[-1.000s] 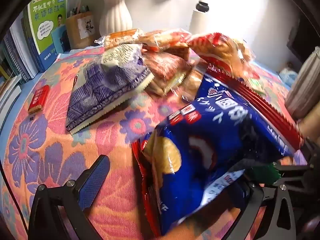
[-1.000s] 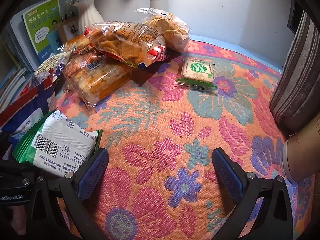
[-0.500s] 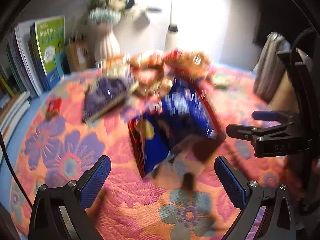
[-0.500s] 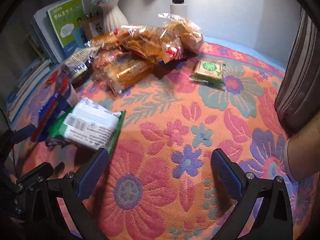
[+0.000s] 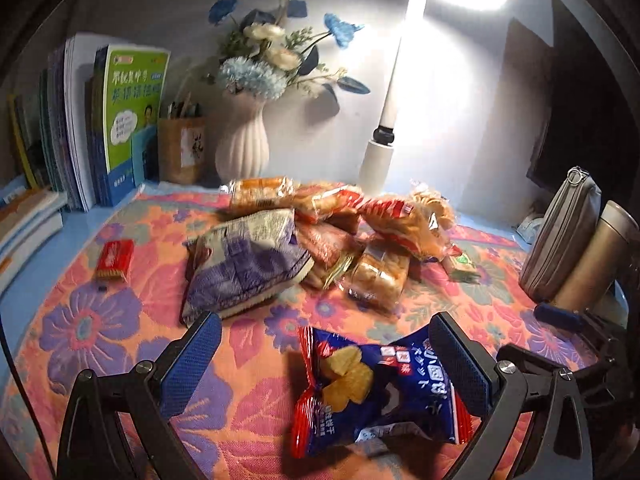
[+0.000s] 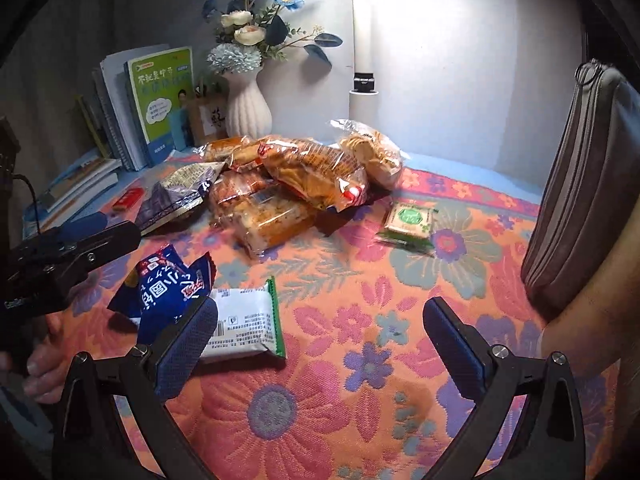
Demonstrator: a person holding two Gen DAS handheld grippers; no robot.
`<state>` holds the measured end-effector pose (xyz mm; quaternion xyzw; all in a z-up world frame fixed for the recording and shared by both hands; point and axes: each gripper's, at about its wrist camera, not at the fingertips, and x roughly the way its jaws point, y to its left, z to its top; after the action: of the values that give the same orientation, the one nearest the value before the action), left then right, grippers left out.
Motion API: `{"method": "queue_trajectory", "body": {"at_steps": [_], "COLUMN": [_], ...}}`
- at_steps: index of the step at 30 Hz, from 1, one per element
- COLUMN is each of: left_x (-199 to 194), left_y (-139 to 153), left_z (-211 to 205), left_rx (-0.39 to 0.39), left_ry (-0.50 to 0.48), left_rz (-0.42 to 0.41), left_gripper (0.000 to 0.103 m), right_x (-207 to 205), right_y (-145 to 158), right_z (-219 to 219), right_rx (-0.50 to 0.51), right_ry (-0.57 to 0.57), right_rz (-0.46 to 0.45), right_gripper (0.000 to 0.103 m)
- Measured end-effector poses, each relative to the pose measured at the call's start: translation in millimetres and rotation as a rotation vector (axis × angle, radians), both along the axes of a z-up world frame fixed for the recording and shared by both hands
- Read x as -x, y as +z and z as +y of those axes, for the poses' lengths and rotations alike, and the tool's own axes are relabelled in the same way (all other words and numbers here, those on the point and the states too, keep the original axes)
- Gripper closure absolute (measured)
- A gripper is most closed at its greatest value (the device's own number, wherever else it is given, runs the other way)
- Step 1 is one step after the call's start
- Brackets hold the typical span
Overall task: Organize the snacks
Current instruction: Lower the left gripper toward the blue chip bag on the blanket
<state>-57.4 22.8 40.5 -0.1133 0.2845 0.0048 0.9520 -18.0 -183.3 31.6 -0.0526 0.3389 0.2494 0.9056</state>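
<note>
A blue and red chip bag (image 5: 372, 392) lies on the floral cloth (image 5: 100, 328) just in front of my open, empty left gripper (image 5: 324, 360). It also shows in the right wrist view (image 6: 172, 284), resting partly on a white and green packet (image 6: 244, 326). My right gripper (image 6: 320, 336) is open and empty, its left finger beside that packet. A pile of bread and cracker bags (image 5: 340, 236) lies further back, with a purple bag (image 5: 244, 264) at its left. A green cracker pack (image 6: 408, 220) lies alone to the right. A small red pack (image 5: 114, 260) lies at the left.
Books (image 5: 120, 132), a pen holder (image 5: 182, 148), a white vase with flowers (image 5: 242, 144) and a lamp post (image 5: 384, 136) stand along the back wall. A grey pouch (image 5: 560, 240) and a metal flask (image 5: 592, 264) stand at the right edge.
The chip bag has left my left gripper and now lies on the cloth. Both grippers have pulled back and up from the table.
</note>
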Motion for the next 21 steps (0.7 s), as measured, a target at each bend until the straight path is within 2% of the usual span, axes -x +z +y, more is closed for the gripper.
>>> {"method": "queue_trajectory", "body": {"at_steps": [3, 5, 10, 21], "left_x": [2, 0, 3, 2], "left_y": [3, 0, 0, -1], "left_z": [3, 5, -7, -4], "left_rx": [0.033, 0.040, -0.011, -0.006], "left_ry": [-0.020, -0.024, -0.053, -0.048], "left_rz": [-0.029, -0.015, -0.017, -0.002], "left_gripper": [0.000, 0.000, 0.000, 0.000], "right_x": [2, 1, -3, -4], "right_y": [3, 2, 0, 0], "right_z": [-6, -9, -10, -16], "right_rx": [-0.041, -0.058, -0.063, -0.055], "right_ry": [0.018, 0.017, -0.018, -0.094], "right_rz": [-0.009, 0.003, 0.023, 0.000], "right_gripper": [0.000, 0.000, 0.000, 0.000]}}
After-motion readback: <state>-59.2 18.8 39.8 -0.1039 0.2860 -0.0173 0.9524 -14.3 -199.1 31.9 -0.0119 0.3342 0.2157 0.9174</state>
